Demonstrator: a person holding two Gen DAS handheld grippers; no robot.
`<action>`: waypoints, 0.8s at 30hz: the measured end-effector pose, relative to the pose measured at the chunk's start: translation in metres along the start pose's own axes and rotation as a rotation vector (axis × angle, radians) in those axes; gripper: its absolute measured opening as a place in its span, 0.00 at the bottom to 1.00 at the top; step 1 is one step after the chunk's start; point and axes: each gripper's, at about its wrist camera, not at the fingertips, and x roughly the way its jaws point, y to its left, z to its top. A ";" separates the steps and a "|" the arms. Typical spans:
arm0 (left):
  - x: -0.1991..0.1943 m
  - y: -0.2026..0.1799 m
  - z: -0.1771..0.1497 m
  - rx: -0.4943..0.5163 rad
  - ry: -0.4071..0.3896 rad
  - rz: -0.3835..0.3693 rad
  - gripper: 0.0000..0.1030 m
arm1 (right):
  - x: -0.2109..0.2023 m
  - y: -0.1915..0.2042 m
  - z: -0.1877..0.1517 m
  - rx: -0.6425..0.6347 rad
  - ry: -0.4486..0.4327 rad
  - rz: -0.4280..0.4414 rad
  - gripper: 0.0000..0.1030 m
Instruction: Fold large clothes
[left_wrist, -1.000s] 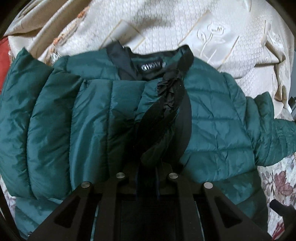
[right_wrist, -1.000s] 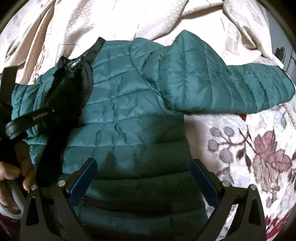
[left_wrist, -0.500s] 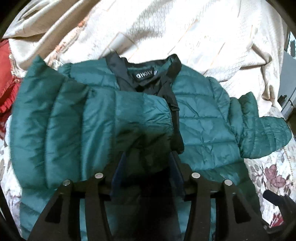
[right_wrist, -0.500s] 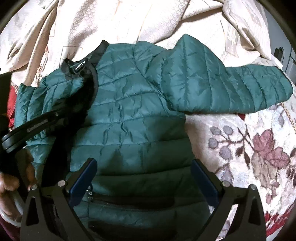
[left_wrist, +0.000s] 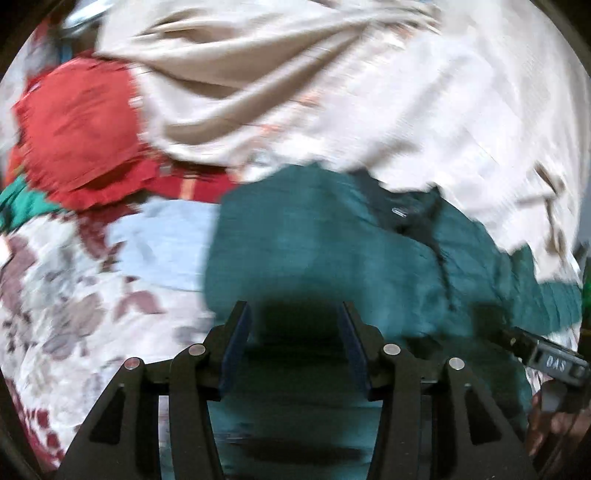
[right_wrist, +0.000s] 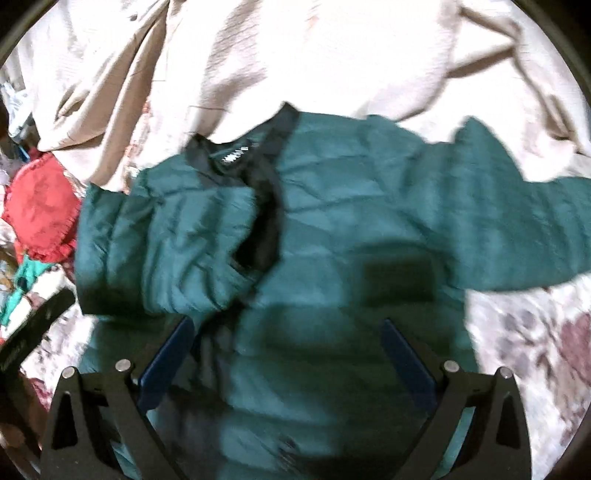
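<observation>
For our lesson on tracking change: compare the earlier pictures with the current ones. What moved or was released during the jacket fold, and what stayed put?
The left hand-held gripper, shut on the jacket's black front edge a second ago, has let go, opened and drawn back to the left. The folded sleeve now lies across the green jacket. Unchanged: the right hand-held gripper stays open over the hem, and the other sleeve remains spread on the floral bedspread.

A floral bedspread (right_wrist: 535, 332) — white ground, maroon and grey leaves — fills the lower right of the right wrist view and the lower left of the left wrist view. A rumpled cream blanket (left_wrist: 369, 92) crosses the top of both frames. Red cloth (left_wrist: 74, 129) bunches at upper left — both views blurred.
</observation>
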 end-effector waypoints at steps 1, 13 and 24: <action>0.000 0.014 0.001 -0.038 -0.003 0.015 0.30 | 0.008 0.006 0.007 -0.005 0.005 0.017 0.99; 0.051 0.052 -0.006 -0.126 0.090 0.068 0.30 | 0.103 0.045 0.047 -0.083 0.124 0.003 0.56; 0.090 0.048 -0.002 -0.168 0.151 0.067 0.30 | 0.063 0.072 0.072 -0.272 -0.077 -0.095 0.19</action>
